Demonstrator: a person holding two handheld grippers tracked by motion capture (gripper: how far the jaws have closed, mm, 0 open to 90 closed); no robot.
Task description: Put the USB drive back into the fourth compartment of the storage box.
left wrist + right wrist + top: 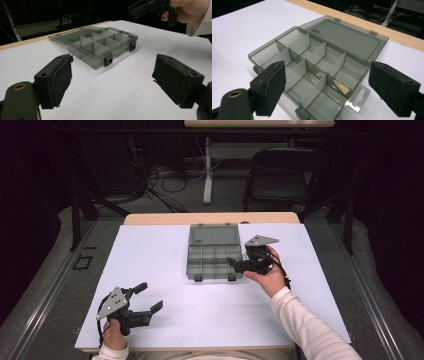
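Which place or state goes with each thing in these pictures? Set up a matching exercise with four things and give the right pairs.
Things
1. left claw
2. right claw
3. lid of the organizer box
4. folding chair

Places or states
A. on the floor beyond the table's far edge
B. open, lying flat behind the compartments
C. open, near the table's front corner, away from the box
D. open, at the box's right side, over its compartments

Pairs: 1-C, 2-D, 3-B, 4-A
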